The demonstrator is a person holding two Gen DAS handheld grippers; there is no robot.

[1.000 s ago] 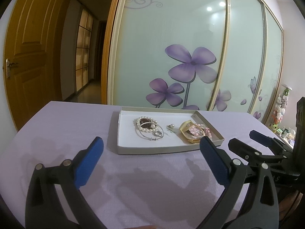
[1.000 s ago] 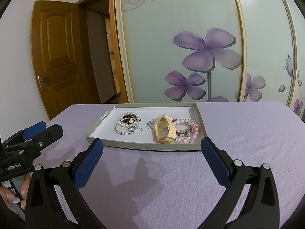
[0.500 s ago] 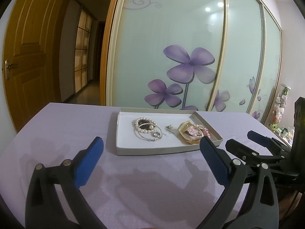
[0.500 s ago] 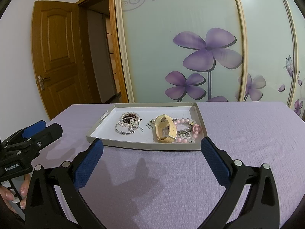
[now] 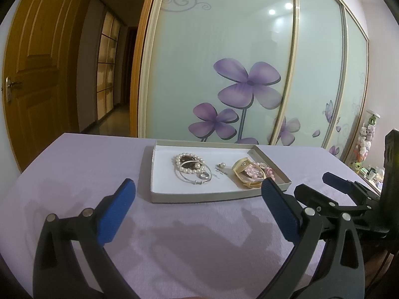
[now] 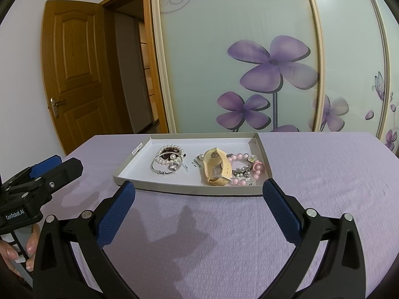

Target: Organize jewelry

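- We find a table (image 6: 324, 174) under a lilac cloth, with a wardrobe (image 6: 249, 49) of flowered panels behind it.
- We note a shallow grey tray (image 6: 189, 188) lying flat near the table's far edge; all the jewelry we can see lies inside it, none on the cloth.
- We hold the left gripper (image 5: 198, 194) and the right gripper (image 6: 198, 194) low over the cloth, short of the tray; both have jaws wide apart and hold nothing.
- In the tray's right half we see a yellow watch (image 6: 216, 165) curled on its strap, touching a pink bead bracelet (image 6: 245, 170).
- In the left half, a pearl bracelet (image 6: 171, 153) overlaps a silver bangle (image 6: 165, 168) with a ring-like piece on it.
- Between the groups lies a small earring card (image 5: 220, 169).
- Judgement: the pieces sit gathered yet overlapping, which fits a tray awaiting sorting or one already filled; we cannot settle which.
- Any pickup would call for a narrow, level pinch on one piece, since neighbours touch and may drag along.
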